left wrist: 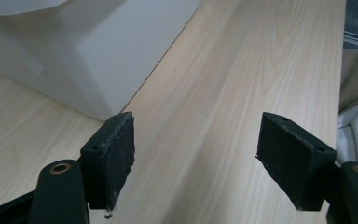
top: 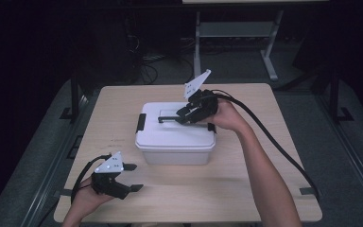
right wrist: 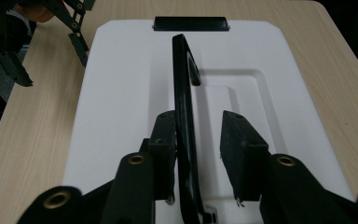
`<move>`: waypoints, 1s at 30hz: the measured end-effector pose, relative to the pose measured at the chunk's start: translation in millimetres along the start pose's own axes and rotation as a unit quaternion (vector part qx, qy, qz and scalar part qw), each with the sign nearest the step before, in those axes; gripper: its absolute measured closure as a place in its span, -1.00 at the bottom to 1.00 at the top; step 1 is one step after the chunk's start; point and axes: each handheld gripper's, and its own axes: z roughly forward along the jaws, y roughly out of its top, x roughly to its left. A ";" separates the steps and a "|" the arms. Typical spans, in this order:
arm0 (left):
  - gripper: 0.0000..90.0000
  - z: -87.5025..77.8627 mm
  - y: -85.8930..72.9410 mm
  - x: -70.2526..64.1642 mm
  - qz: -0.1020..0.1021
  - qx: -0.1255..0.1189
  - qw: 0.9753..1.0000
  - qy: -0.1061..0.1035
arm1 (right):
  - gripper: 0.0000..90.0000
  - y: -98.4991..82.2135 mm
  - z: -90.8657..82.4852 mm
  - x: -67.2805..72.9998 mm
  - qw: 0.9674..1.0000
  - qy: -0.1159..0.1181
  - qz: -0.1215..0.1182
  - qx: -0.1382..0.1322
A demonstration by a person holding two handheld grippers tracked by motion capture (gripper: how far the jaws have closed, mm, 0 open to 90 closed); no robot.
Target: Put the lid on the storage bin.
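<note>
High view: we saw a white lidded box [top: 175, 137] sitting near the middle of the wooden table [top: 246, 189], black latch [top: 141, 122] on its left end, black carry handle [top: 168, 118] running along the lid top. The right gripper [top: 183, 117] was over the lid at the handle's right part, hand [top: 227, 116] behind it, cable trailing off toward the table's right edge. The left gripper [top: 133, 177] rested low near the table's front left corner, well apart from the box, jaws spread with nothing between them. Left gripper view: we saw both black pads [left wrist: 116, 158] standing wide apart over bare table [left wrist: 223, 93], nothing gripped; the box's white corner [left wrist: 98, 51] was up and to the left, beyond the left pad and not touching it. Right gripper view: we saw the handle [right wrist: 185, 121] standing up on edge between the right gripper's [right wrist: 200, 149] jaws, lying against the left pad, with a clear gap to the right pad, so the claw was not clamped on it, just partly open around it. The lid [right wrist: 121, 93] spread white below, the far latch [right wrist: 190, 23] at its top edge, and the left gripper [right wrist: 51, 32] showed at upper left beside the box over the table.
</note>
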 end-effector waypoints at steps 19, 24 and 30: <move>-0.40 -1.0 -0.5 -0.9 -0.001 0.000 1.000 0.004 | 0.25 -11.6 -26.0 11.8 1.000 -0.019 0.014 0.007; -0.40 -1.1 -0.5 -0.3 -0.002 0.000 1.000 0.005 | 0.21 -14.4 -31.1 15.7 1.000 -0.021 0.018 0.007; -0.40 -1.1 -0.6 -0.4 -0.001 0.001 1.000 0.005 | 0.17 -21.7 -39.5 17.5 0.999 -0.029 0.026 0.009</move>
